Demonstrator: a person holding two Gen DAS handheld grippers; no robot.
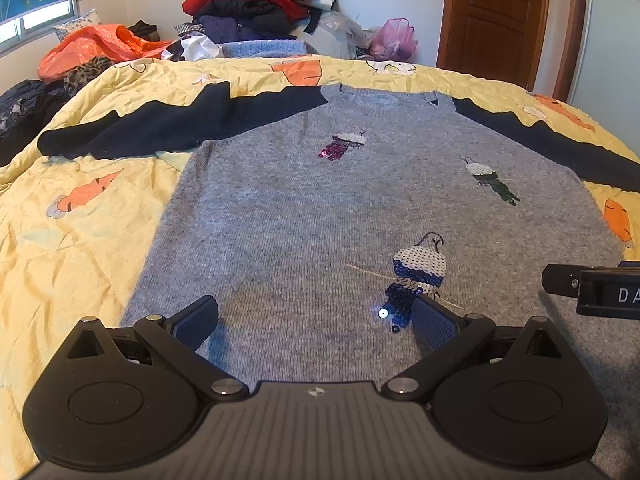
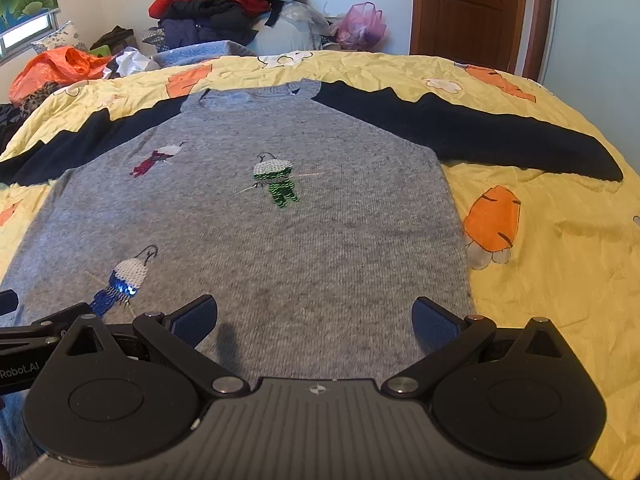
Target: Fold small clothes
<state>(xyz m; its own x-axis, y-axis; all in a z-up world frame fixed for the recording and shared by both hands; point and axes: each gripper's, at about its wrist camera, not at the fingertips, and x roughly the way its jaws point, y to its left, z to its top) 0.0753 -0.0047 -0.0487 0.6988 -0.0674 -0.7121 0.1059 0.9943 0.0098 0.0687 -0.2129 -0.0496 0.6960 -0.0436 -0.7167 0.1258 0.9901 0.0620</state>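
A grey knit sweater (image 1: 304, 216) with dark navy sleeves and sequin figures lies flat, front up, on the yellow quilt; it also shows in the right wrist view (image 2: 280, 248). Both sleeves (image 1: 132, 128) (image 2: 480, 132) are spread out to the sides. My left gripper (image 1: 316, 320) is open and empty, low over the sweater's lower left part. My right gripper (image 2: 316, 320) is open and empty over the lower right part, near the sweater's right side edge. Part of the right gripper (image 1: 592, 288) shows at the right edge of the left wrist view.
The yellow quilt (image 1: 72, 240) with carrot prints covers the bed. A pile of clothes (image 1: 256, 4) and plastic bags (image 1: 392, 38) sit behind the bed. An orange bag (image 1: 92, 48) lies at the far left. A brown door (image 2: 472, 12) stands at the back right.
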